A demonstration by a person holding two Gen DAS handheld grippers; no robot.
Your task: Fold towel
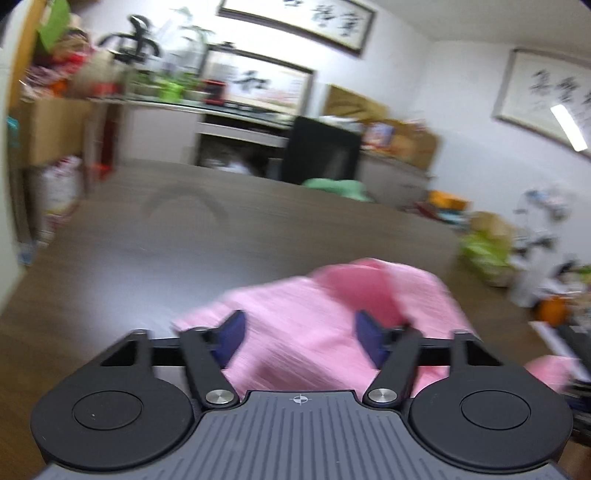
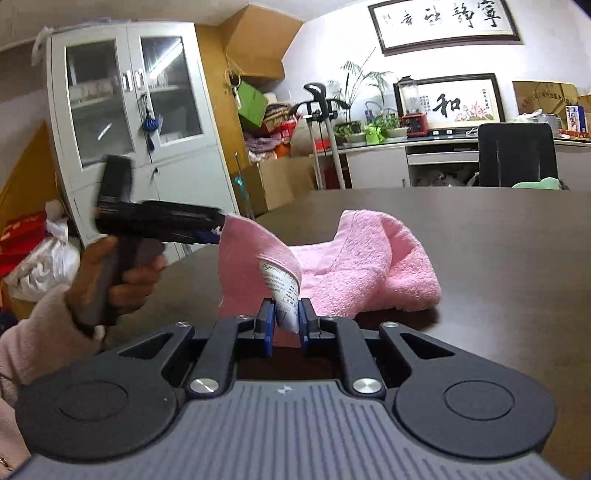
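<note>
The left gripper [image 1: 299, 332] stands with jaws apart over the pink towel [image 1: 314, 325] on the dark table [image 1: 184, 229]. Only the right wrist view shows the right gripper [image 2: 287, 319] clamped on the towel's white label [image 2: 282, 291], and the left hand [image 2: 110, 280].

Both cameras sit just behind their own tongs, looking forward and slightly down over the dark counter [image 2: 480, 229]. The left view is motion-blurred and very close over the pink towel [image 1: 295, 325]. Both views share the towel, counter, black chair [image 2: 517, 155] and framed calligraphy [image 2: 443, 22].
</note>
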